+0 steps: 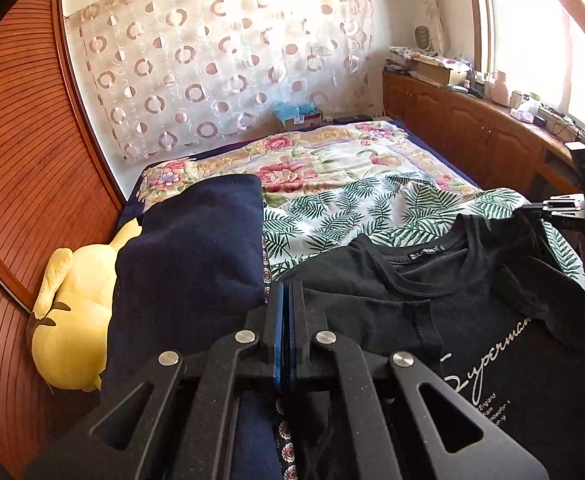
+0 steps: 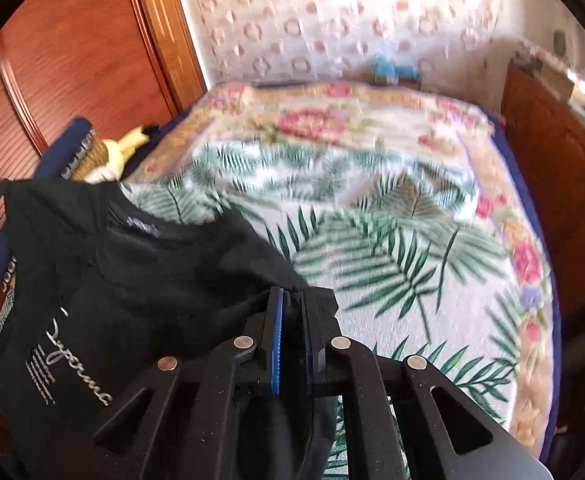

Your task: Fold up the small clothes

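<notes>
2 tools, left (image 1: 288, 300) and right (image 2: 292, 300), angled downward, pinch black T-shirt (image 1: 472, 312).

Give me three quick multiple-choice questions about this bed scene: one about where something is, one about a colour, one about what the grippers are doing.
1. Where is the yellow plush toy?
A. Between the navy garment and the wooden wall
B. On the window cabinet
C. On the T-shirt

2. What colour is the printed T-shirt?
A. White
B. Red
C. Black

3. What is the right gripper doing?
A. Hanging open
B. Clamped on the T-shirt
C. Holding the plush toy

Answers: 1 A, the plush toy lies left of the navy garment. 2 C, the T-shirt is black. 3 B, the right gripper pinches black cloth.
</notes>
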`<state>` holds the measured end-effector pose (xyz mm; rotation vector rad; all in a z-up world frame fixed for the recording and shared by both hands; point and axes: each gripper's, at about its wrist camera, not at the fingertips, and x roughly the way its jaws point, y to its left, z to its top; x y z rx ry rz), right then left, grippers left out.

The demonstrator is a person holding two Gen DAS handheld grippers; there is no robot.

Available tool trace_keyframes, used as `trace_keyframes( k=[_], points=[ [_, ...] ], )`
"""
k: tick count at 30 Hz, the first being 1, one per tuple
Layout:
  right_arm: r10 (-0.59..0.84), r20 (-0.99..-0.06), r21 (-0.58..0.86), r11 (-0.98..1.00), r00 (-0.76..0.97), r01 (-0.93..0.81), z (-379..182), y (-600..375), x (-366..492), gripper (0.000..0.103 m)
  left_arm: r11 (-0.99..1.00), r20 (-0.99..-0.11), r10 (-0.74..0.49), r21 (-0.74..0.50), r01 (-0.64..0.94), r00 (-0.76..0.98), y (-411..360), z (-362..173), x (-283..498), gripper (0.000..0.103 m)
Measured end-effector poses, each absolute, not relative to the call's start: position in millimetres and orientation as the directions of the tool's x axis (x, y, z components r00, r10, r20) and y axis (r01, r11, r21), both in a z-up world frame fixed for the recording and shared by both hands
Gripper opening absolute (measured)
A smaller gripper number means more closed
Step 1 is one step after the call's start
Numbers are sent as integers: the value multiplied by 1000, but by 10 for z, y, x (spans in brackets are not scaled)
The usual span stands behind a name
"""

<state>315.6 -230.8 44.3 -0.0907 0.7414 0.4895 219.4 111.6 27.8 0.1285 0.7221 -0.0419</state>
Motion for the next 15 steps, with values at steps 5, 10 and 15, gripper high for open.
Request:
trace_keyframes(
  k=[5,10,15],
  points=[
    [386,-565,74,904,729,-422,783,-2467,2854,8,992,-638,-11,88,87,770,1101,377,2025,3],
    [391,-543,55,900,744,-433,909,-2544,2489,7,992,-604,-61,49,113,795,1048,466,1687,3],
    [408,-533,33,886,742,-463,872,-2673,1934,7,989,-597,-97,30,143,796,934,370,1248,3]
  ],
)
